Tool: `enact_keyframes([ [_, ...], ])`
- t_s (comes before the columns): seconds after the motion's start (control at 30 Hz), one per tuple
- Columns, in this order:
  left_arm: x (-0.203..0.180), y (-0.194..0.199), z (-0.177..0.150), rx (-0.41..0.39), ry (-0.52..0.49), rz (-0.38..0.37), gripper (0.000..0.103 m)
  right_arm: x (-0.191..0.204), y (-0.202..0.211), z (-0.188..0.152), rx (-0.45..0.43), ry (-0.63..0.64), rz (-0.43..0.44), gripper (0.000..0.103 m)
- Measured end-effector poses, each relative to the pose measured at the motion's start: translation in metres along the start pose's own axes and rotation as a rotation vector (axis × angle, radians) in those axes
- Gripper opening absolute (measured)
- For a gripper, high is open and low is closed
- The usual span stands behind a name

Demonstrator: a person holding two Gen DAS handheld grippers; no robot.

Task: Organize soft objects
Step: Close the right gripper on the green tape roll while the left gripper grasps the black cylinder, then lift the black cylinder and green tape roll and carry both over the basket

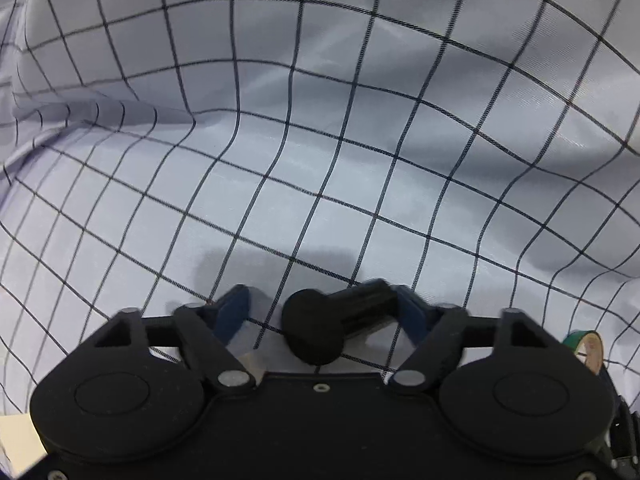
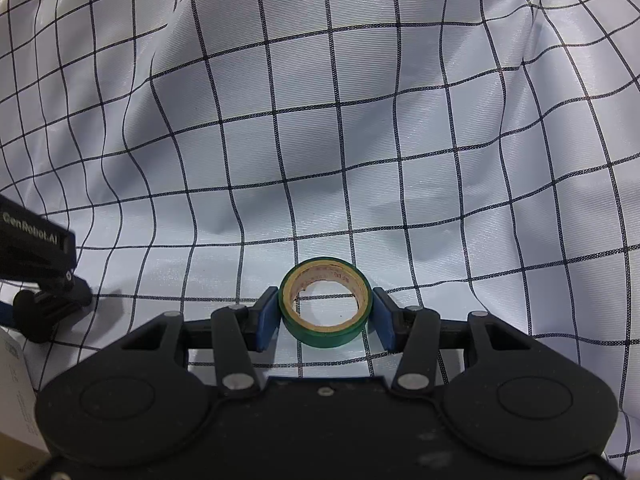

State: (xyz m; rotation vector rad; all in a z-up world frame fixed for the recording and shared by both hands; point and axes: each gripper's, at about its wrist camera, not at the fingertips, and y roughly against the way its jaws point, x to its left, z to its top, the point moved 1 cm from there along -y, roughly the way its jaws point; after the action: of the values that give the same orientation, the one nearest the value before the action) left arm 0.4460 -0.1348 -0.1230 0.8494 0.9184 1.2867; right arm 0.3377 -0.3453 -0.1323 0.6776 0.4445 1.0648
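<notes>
A white cloth with a dark grid fills both views, rumpled into soft folds. In the left wrist view my left gripper hangs low over it. A black knob-ended piece lies between its blue pads, leaning on the right one. A strip of cloth shows between the piece and the left pad. In the right wrist view my right gripper is shut on a green tape roll, one blue pad on each side. The left gripper's body shows at that view's left edge.
A raised fold of cloth runs in from the left in the left wrist view. The green tape roll peeks in at that view's right edge. A beige surface and a white printed label lie at the lower left.
</notes>
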Motion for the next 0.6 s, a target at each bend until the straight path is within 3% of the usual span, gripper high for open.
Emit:
enact_keyframes([
  [0.07, -0.007, 0.0, 0.0, -0.02, -0.035, -0.006, 0.054, -0.003, 0.0, 0.001, 0.0, -0.013, 0.013, 0.048],
  [0.3, -0.03, 0.007, 0.0, -0.066, -0.118, -0.054, 0.053, -0.01, 0.002, 0.008, 0.012, -0.027, 0.023, 0.048],
  [0.6, -0.084, 0.036, 0.001, -0.108, -0.231, -0.117, 0.053, -0.04, 0.049, 0.016, -0.004, -0.1, 0.065, 0.048],
])
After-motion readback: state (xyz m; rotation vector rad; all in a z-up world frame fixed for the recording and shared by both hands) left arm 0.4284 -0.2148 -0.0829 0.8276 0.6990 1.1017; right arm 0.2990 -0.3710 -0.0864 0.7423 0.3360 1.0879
